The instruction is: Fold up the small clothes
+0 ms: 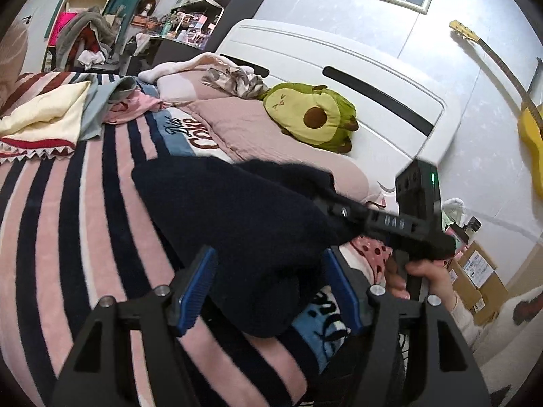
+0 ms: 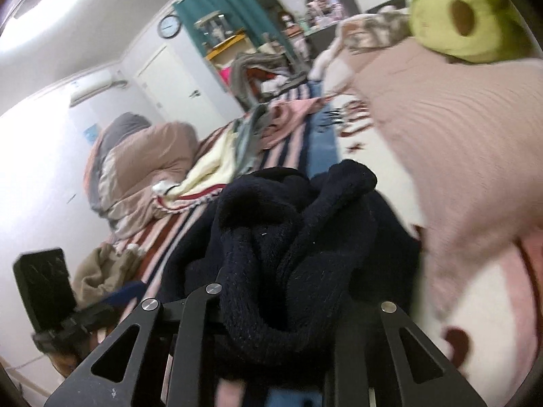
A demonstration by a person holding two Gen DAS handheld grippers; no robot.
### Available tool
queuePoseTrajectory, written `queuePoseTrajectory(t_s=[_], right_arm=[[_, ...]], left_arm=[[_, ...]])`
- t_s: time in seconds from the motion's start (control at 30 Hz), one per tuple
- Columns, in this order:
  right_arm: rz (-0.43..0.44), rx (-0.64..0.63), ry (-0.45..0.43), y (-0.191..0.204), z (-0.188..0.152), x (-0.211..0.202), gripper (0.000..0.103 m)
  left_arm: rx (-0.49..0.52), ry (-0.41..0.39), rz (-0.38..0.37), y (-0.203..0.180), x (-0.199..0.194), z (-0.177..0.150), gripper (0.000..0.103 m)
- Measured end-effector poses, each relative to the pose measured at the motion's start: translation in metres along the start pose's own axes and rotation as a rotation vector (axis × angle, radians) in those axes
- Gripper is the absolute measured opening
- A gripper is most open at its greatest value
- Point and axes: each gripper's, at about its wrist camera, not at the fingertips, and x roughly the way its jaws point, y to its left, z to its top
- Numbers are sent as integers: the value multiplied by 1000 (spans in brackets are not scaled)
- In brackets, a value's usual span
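A dark navy knitted garment (image 1: 244, 224) lies bunched on the pink, navy-striped bedspread (image 1: 68, 224). My left gripper (image 1: 271, 291) stands open over its near end. The cloth sits between the blue pads (image 1: 200, 288), which do not press on it. In the left wrist view my right gripper (image 1: 334, 208) comes in from the right, held by a hand (image 1: 424, 274), and is shut on the garment's right edge. In the right wrist view the navy garment (image 2: 288, 254) is heaped over the fingers and hides their tips.
A pile of cream, grey and pink clothes (image 1: 57, 115) lies at the far left of the bed. An avocado plush (image 1: 312, 118) rests on a pink pillow (image 1: 237, 118) against the white headboard (image 1: 339, 74). A yellow guitar (image 1: 531, 129) and cardboard boxes (image 1: 475, 271) stand to the right.
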Motion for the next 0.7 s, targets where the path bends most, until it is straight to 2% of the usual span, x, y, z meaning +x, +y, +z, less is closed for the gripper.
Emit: queuePoseTrajectory(t_s=[0.13, 0.3, 0.4, 0.53, 0.6, 0.7], right_arm=[[-34, 26, 8, -20, -12, -13, 14], [-40, 75, 38, -40, -23, -15, 14], [-24, 104, 67, -50, -23, -10, 18], [-55, 110, 76, -58, -22, -12, 56], [-62, 98, 87, -62, -22, -15, 61], [-12, 107, 136, -71, -19, -13, 64]], left_arm=[[-6, 10, 0, -10, 9, 6, 67], [-35, 49, 29, -12, 26, 7, 70], [-54, 75, 32, -11, 36, 5, 71], [-63, 100, 52, -13, 46, 3, 71], [-64, 109, 50, -13, 49, 2, 71], [-77, 122, 30, -10, 54, 5, 76]])
